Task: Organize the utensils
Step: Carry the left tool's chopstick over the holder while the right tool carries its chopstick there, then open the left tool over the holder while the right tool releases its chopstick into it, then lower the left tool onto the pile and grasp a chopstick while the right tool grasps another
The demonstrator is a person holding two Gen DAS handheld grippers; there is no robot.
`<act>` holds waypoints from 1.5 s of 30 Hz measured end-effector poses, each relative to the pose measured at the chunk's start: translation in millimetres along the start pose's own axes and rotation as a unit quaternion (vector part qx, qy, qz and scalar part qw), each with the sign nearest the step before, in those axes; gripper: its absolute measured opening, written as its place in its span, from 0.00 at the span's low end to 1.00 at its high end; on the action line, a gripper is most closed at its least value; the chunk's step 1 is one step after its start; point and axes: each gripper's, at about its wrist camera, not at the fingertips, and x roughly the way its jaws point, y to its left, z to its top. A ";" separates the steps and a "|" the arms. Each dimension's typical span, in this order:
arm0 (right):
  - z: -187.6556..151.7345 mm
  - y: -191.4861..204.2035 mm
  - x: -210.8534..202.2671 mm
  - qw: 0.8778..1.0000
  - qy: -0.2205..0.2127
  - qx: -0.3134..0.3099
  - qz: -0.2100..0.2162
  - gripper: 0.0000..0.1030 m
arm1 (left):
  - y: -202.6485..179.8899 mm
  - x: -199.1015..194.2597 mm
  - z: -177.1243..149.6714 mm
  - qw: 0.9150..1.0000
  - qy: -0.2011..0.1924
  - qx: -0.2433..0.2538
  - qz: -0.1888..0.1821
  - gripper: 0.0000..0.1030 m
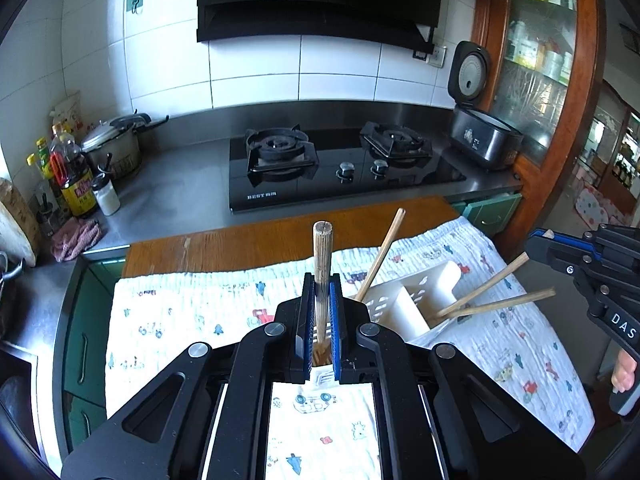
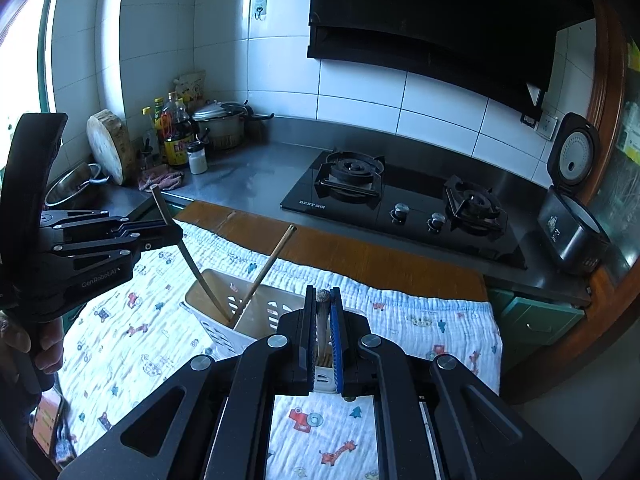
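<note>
A white slotted utensil caddy (image 1: 416, 292) (image 2: 224, 334) lies on a printed cloth (image 1: 180, 308). My left gripper (image 1: 322, 280) is shut on a wooden chopstick (image 1: 322, 256), whose lower end reaches down into the caddy. In the right wrist view the left gripper (image 2: 178, 232) shows at the left, its chopstick (image 2: 192, 264) slanting into the caddy. My right gripper (image 2: 323, 294) is shut on another chopstick (image 2: 322, 316), tip down toward the caddy's end; the right gripper (image 1: 538, 238) shows at the far right of the left wrist view. Loose chopsticks (image 1: 380, 256) (image 2: 266, 268) lean in the caddy.
The cloth covers a wooden board (image 1: 260, 240) in front of a steel counter. Beyond it are a black two-burner gas hob (image 1: 340, 160), an open rice cooker (image 1: 480, 136) at the right, and bottles (image 1: 74, 176), a pot (image 1: 116, 144) and a rag (image 1: 76, 236) at the left.
</note>
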 end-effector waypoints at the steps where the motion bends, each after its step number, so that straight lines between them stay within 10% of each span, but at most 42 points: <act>1: -0.8 0.8 0.1 1.000 0.000 -0.001 -0.001 0.07 | 0.6 1.6 -0.9 1.000 0.002 -0.001 0.000 0.06; 22: -21.3 1.8 -78.7 0.998 -0.066 0.004 -0.013 0.25 | -6.4 -75.4 -31.1 0.999 -0.047 -0.009 -0.014 0.17; 45: -247.0 67.0 -97.0 0.999 -0.015 0.008 0.031 0.27 | -45.9 -150.8 -234.6 0.996 -0.046 -0.033 -0.075 0.33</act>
